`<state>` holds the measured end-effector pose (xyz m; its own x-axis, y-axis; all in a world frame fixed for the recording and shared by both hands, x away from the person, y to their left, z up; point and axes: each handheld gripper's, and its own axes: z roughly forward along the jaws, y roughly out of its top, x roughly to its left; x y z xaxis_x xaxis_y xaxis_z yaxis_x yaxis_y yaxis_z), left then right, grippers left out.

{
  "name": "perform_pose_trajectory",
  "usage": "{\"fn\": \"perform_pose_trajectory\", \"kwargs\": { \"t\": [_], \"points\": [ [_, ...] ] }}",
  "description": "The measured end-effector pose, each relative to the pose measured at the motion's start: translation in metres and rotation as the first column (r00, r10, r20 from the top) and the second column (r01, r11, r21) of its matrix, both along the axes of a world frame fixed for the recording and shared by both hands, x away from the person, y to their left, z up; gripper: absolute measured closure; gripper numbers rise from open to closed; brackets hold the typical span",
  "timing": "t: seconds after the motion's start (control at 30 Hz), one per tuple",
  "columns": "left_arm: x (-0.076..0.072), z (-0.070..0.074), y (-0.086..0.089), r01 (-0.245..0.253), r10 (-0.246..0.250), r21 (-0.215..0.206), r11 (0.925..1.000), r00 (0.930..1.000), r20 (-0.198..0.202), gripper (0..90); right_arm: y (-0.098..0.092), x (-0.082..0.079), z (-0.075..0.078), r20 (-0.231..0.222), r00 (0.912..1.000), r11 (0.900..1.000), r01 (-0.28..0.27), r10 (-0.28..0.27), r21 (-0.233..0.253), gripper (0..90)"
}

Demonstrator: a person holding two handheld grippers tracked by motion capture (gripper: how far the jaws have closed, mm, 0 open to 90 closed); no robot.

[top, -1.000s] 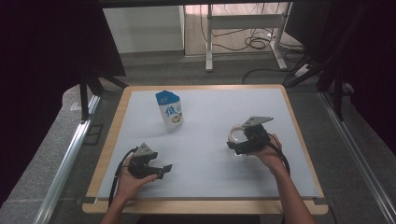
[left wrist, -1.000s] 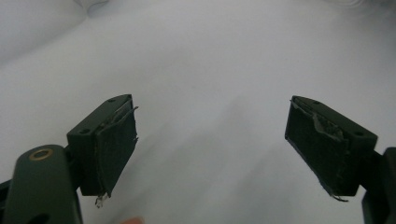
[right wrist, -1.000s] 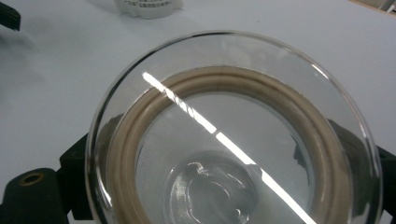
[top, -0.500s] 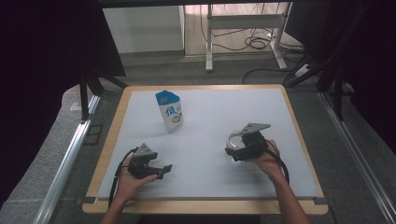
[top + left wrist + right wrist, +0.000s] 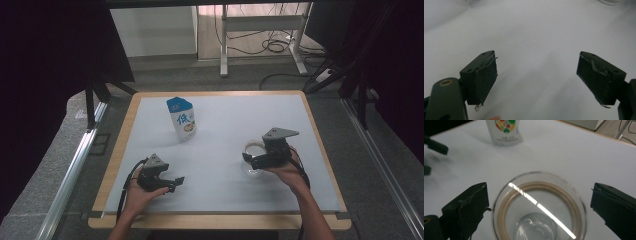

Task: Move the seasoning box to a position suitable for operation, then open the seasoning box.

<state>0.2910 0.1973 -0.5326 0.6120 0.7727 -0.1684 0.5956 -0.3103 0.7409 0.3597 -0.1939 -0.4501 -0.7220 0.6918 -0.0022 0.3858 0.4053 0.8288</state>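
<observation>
Right gripper (image 5: 537,205) released, jaws straddling clear glass (image 5: 539,207) without contact, hand low at surface (image 5: 225,130) right. Glass upright, tan ring inside, empty. Left gripper (image 5: 536,80) released, resting near front-left.

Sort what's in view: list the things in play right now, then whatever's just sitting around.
In play:
- glass, between the open jaws of the right gripper
- left gripper, open over bare table

Sitting around:
- carton, upright at the table's far left
- cables on the floor beyond
</observation>
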Motion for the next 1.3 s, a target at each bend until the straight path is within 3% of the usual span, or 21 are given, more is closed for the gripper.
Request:
{"fn": "perform_pose_trajectory", "kwargs": {
  "t": [0.13, 0.27, 0.33, 0.43, 0.57, 0.6, 0.67, 0.7, 0.77, 0.8, 0.97, 1.3],
  "points": [
    [0.000, 0.001, 0.001, 0.000, 0.000, -0.010, 0.9999, 1.0000, 0.004, 17.0, -0.010, -0.012, 0.014, 0.052, 0.9983, 0.998, 0.024, -0.027, 0.054, 8.7],
    [-0.001, 0.001, 0.000, -0.009, 0.009, -0.010, 0.9999, 0.9999, 0.012, 17.9, -0.018, -0.017, 0.016, 0.079, 0.9958, 0.994, 0.038, -0.046, 0.103, 15.1],
    [-0.001, 0.001, 0.001, -0.030, 0.030, -0.004, 0.9995, 0.9993, 0.020, 18.6, -0.024, -0.020, 0.016, 0.088, 0.9932, 0.990, 0.064, -0.076, 0.127, 20.4],
    [-0.001, 0.002, 0.004, -0.055, 0.055, -0.021, 0.9983, 0.9980, 0.031, 21.7, -0.037, -0.032, 0.020, 0.132, 0.9873, 0.978, 0.061, -0.088, 0.200, 30.6],
    [-0.001, 0.002, 0.005, -0.062, 0.063, -0.022, 0.9978, 0.9975, 0.033, 21.3, -0.043, -0.041, 0.022, 0.162, 0.9827, 0.981, 0.060, -0.090, 0.182, 39.8],
    [-0.001, 0.002, 0.005, -0.060, 0.061, -0.020, 0.9980, 0.9976, 0.034, 21.1, -0.044, -0.046, 0.022, 0.170, 0.9795, 0.984, 0.080, -0.108, 0.162, 48.4],
    [0.000, 0.002, 0.005, -0.057, 0.057, -0.016, 0.9982, 0.9979, 0.031, 21.1, -0.045, -0.048, 0.021, 0.170, 0.9788, 0.983, 0.088, -0.115, 0.159, 52.7],
    [-0.001, 0.002, 0.004, -0.057, 0.057, -0.019, 0.9982, 0.9980, 0.027, 21.1, -0.046, -0.053, 0.019, 0.171, 0.9772, 0.983, 0.100, -0.126, 0.152, 63.1],
    [-0.001, 0.002, 0.004, -0.054, 0.055, -0.019, 0.9984, 0.9982, 0.026, 21.2, -0.047, -0.055, 0.018, 0.173, 0.9764, 0.983, 0.104, -0.130, 0.150, 67.7],
    [-0.001, 0.002, 0.004, -0.052, 0.053, -0.022, 0.9984, 0.9983, 0.026, 22.2, -0.047, -0.057, 0.017, 0.177, 0.9746, 0.984, 0.114, -0.138, 0.137, 77.0],
    [-0.001, 0.002, 0.005, -0.038, 0.039, -0.024, 0.9990, 0.9990, 0.023, 22.7, -0.046, -0.061, 0.017, 0.192, 0.9719, 0.988, 0.119, -0.137, 0.098, 88.5],
    [-0.002, 0.003, 0.008, -0.049, 0.050, -0.025, 0.9985, 0.9983, 0.029, 21.2, -0.045, -0.060, 0.010, 0.171, 0.9769, 0.987, 0.110, -0.129, 0.113, 89.9]
  ]
}}
